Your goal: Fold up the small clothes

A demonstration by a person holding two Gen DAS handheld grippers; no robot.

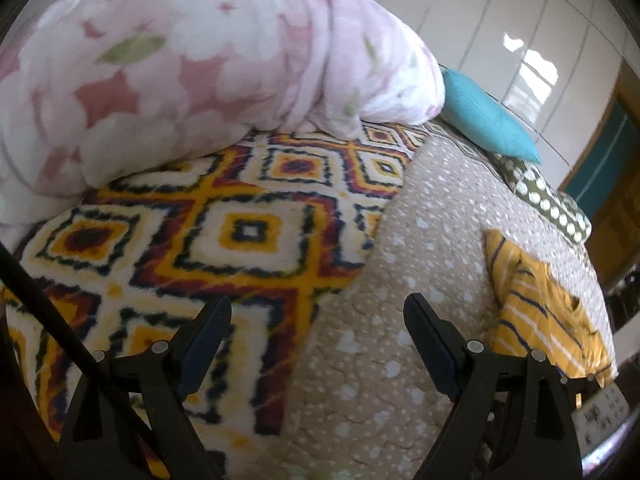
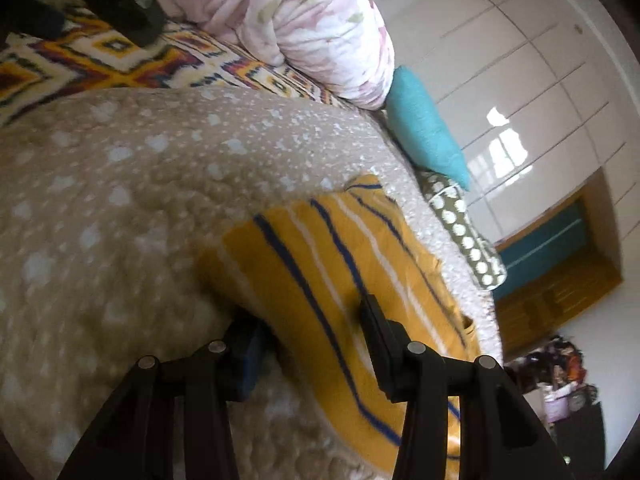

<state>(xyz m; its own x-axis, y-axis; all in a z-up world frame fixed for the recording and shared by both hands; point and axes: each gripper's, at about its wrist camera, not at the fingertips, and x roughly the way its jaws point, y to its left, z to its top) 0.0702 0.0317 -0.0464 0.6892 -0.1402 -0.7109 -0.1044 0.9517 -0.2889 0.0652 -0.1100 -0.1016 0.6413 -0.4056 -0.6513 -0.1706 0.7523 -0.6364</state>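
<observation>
Two tongs are over the bed (image 1: 420, 240): the left tongs (image 1: 316, 312) stand wide open and empty above the beige spotted cover, and the yellow striped garment (image 1: 540, 312) lies well to their right, near the bed's edge. The right tongs (image 2: 308, 320) are half closed around a raised fold of this garment (image 2: 320, 260), one finger (image 2: 376, 332) on top of the cloth and the other (image 2: 244, 356) at its lower edge.

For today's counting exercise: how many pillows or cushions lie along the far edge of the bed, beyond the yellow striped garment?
2. A teal cushion rests against the rolled pink floral quilt; a green polka-dot pillow lies just past it toward the bed's end. The quilt may hide more.
</observation>
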